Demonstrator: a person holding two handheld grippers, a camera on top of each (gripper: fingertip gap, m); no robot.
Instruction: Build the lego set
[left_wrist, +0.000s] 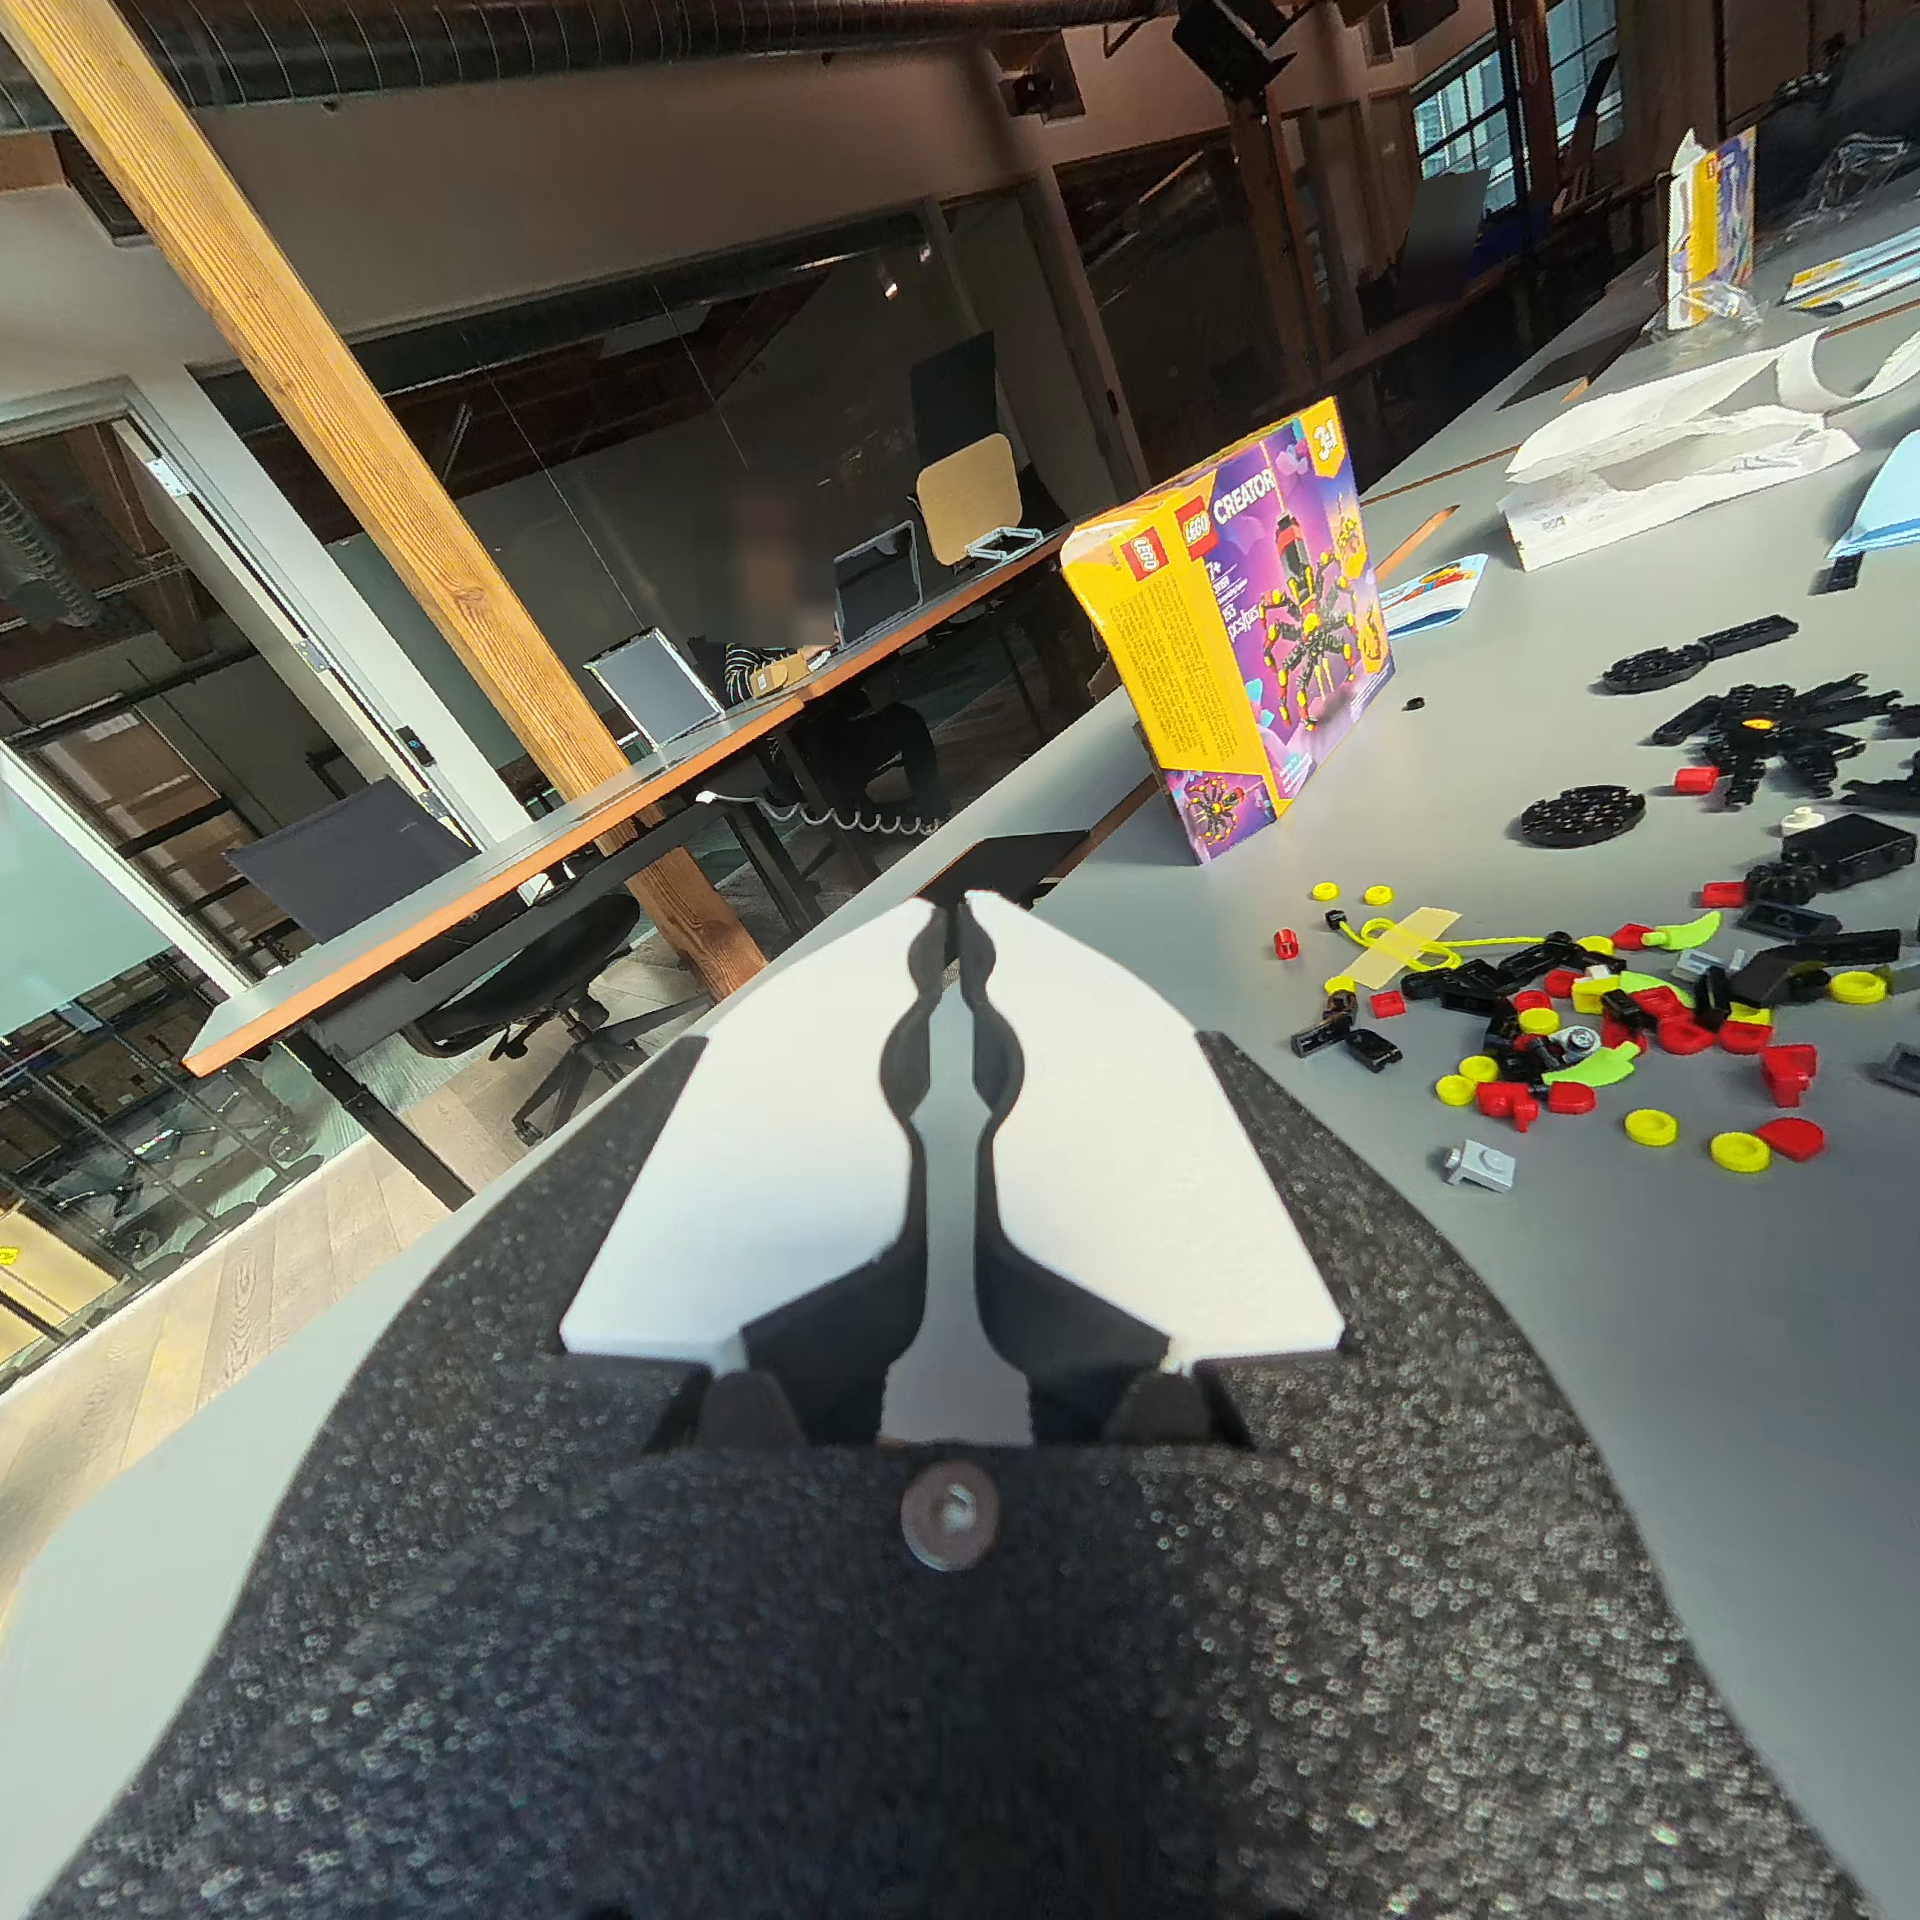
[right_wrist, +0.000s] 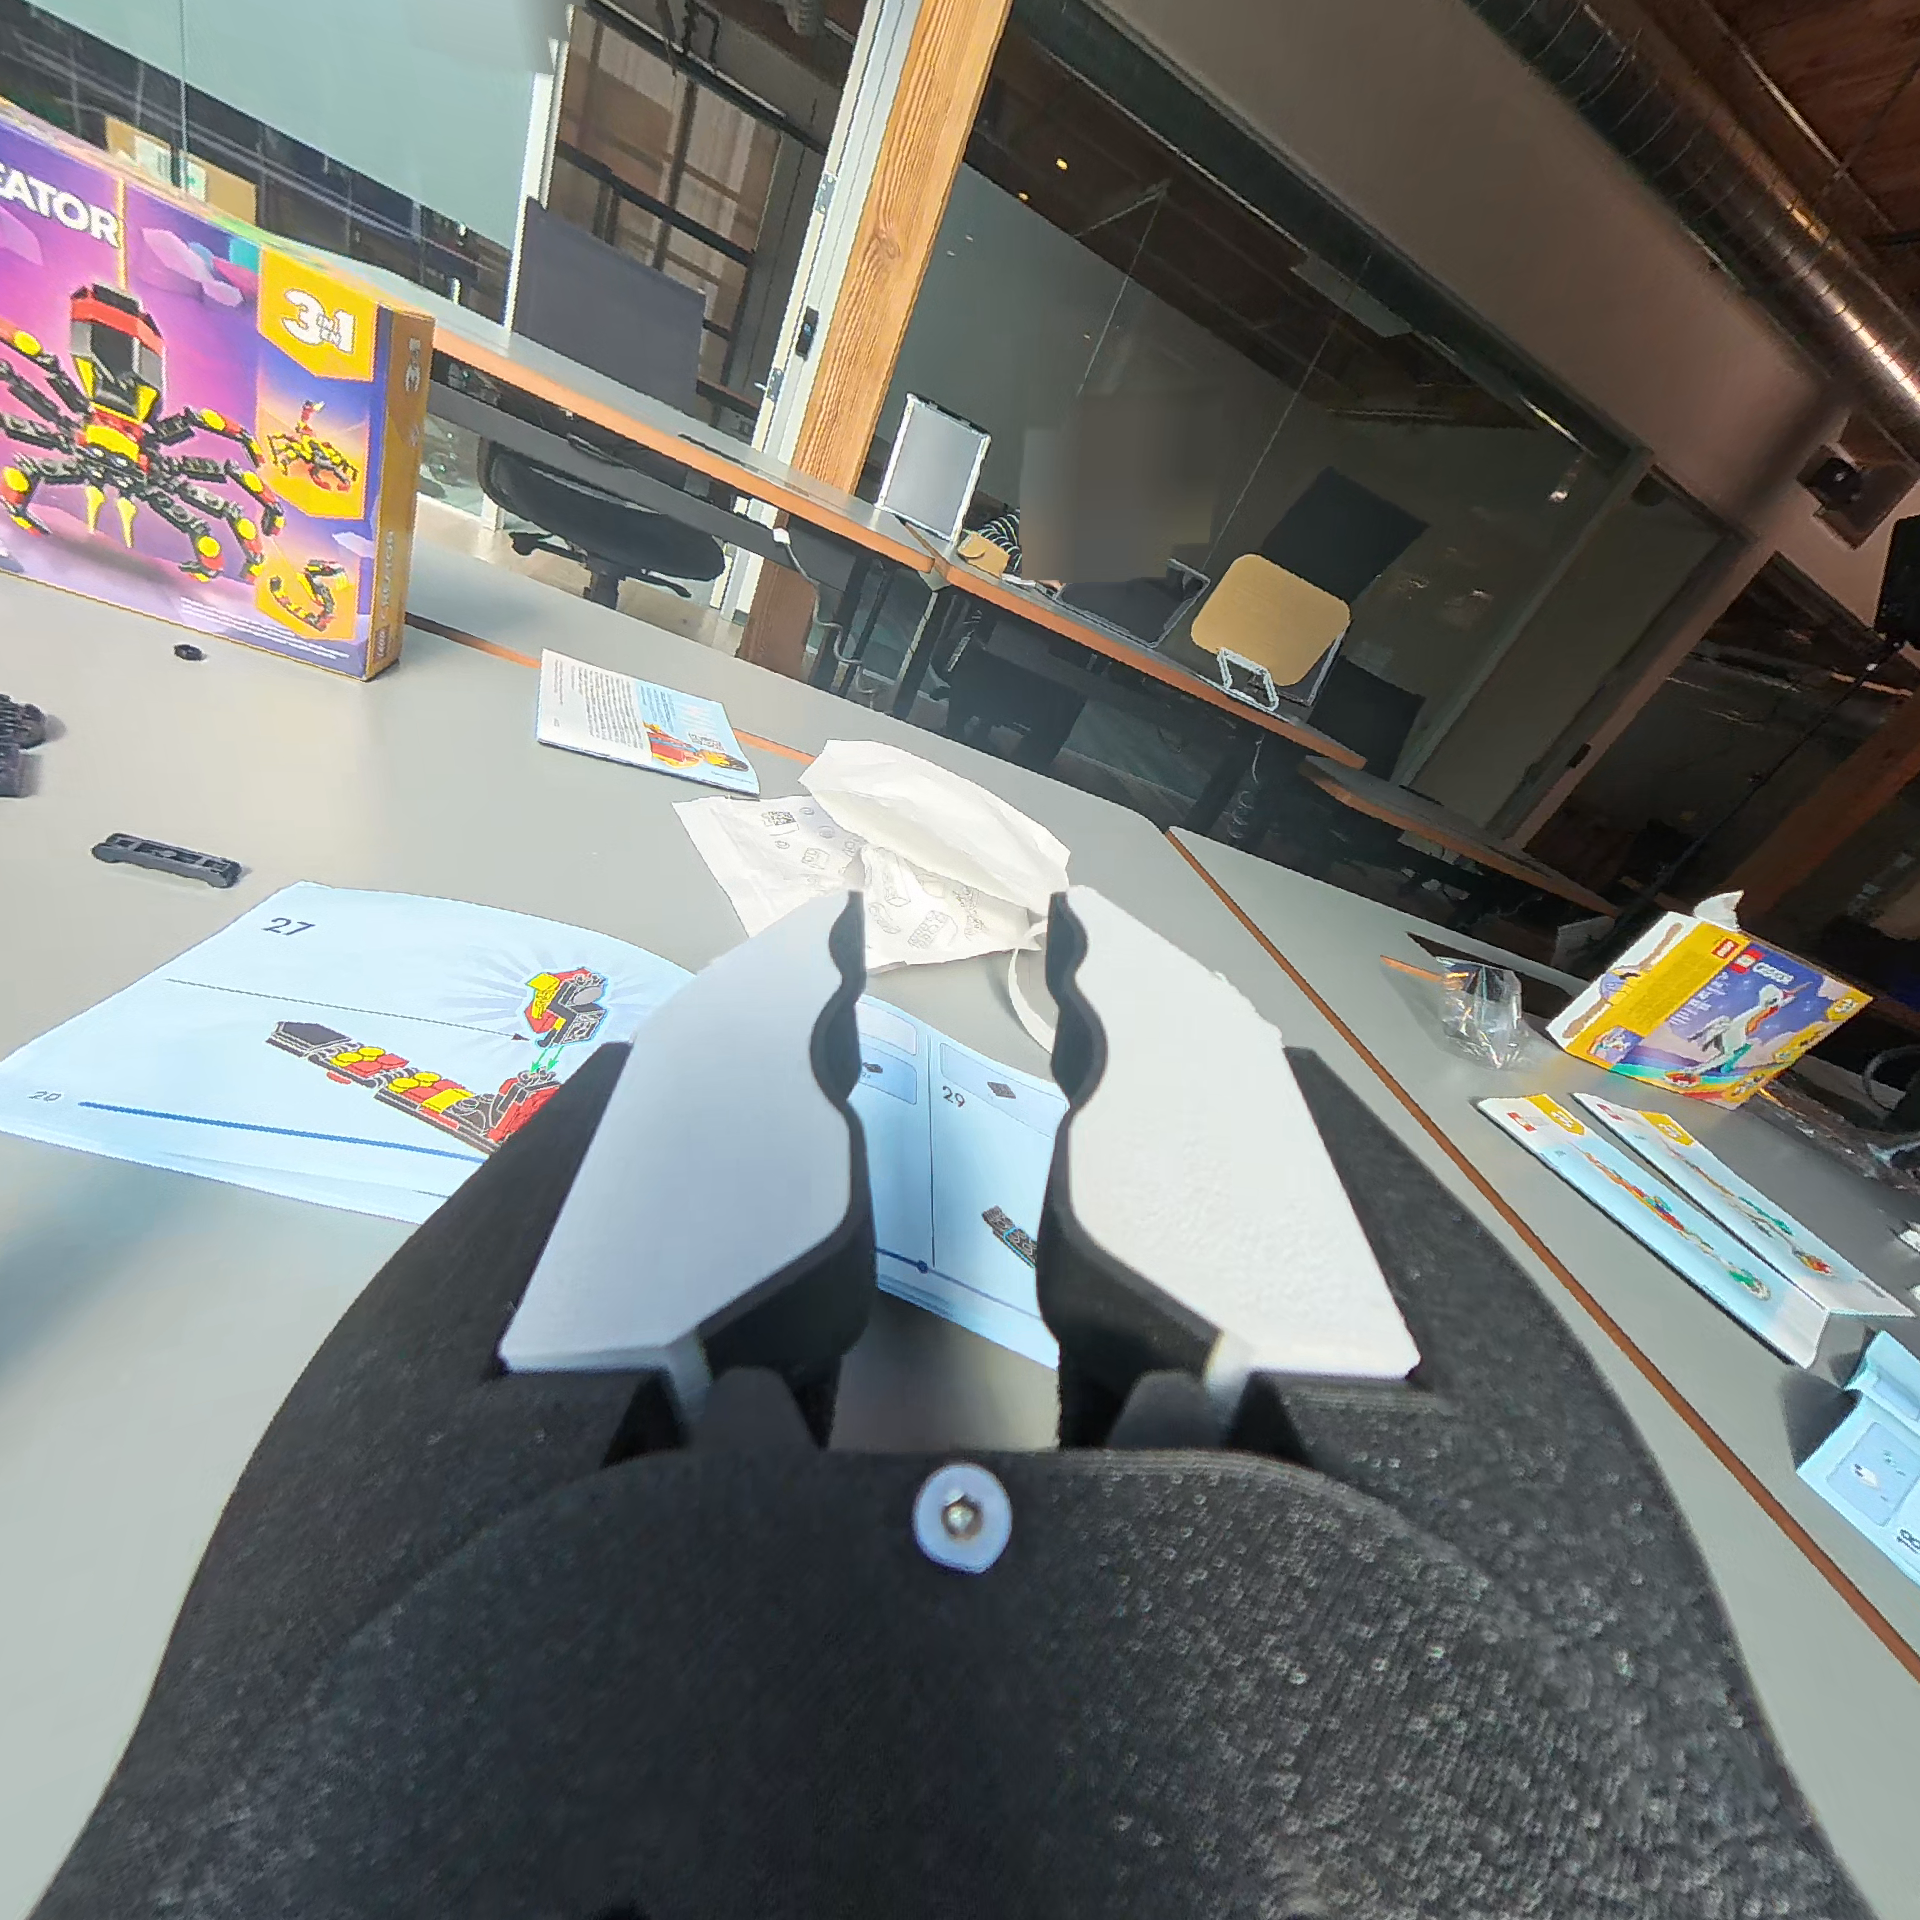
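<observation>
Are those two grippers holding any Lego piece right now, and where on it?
Nothing is held. The left gripper is nearly shut on empty air; the right gripper is open above the instruction booklet.

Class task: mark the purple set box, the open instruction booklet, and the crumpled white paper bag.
purple set box (left_wrist: 1262, 623), left wrist view, front face.
open instruction booklet (right_wrist: 312, 1039), right wrist view, left page.
crumpled white paper bag (right_wrist: 925, 821), right wrist view, upper fold.
</observation>
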